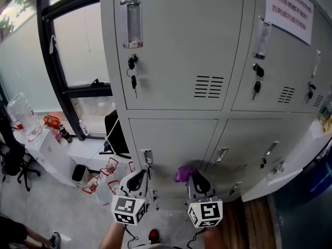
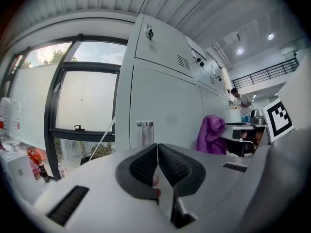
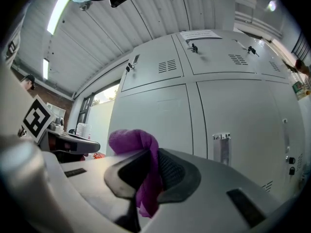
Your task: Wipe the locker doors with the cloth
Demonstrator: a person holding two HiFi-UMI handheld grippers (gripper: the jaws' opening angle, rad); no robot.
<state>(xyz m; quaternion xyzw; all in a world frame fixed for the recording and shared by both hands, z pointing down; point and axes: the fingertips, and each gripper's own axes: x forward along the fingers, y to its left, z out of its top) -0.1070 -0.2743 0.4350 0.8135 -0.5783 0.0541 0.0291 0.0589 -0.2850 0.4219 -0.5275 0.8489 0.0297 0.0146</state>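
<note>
Grey metal lockers (image 1: 181, 45) fill the head view, with keys hanging in the upper doors. My right gripper (image 1: 191, 176) is shut on a purple cloth (image 1: 182, 174), held low in front of a lower locker door (image 1: 171, 144). In the right gripper view the purple cloth (image 3: 138, 149) sticks up between the fingers (image 3: 172, 171), a short way from the door (image 3: 155, 120). My left gripper (image 1: 139, 178) hangs beside it, shut and empty, below a door handle (image 1: 147, 156). In the left gripper view its pads (image 2: 146, 166) meet, and the cloth (image 2: 210, 134) shows at the right.
A window with a black frame (image 1: 52, 56) is left of the lockers. Below it a white ledge holds a water bottle (image 1: 23, 115) and small items. A paper notice (image 1: 288, 8) is stuck to an upper right door. A white counter (image 1: 306, 149) juts out at right.
</note>
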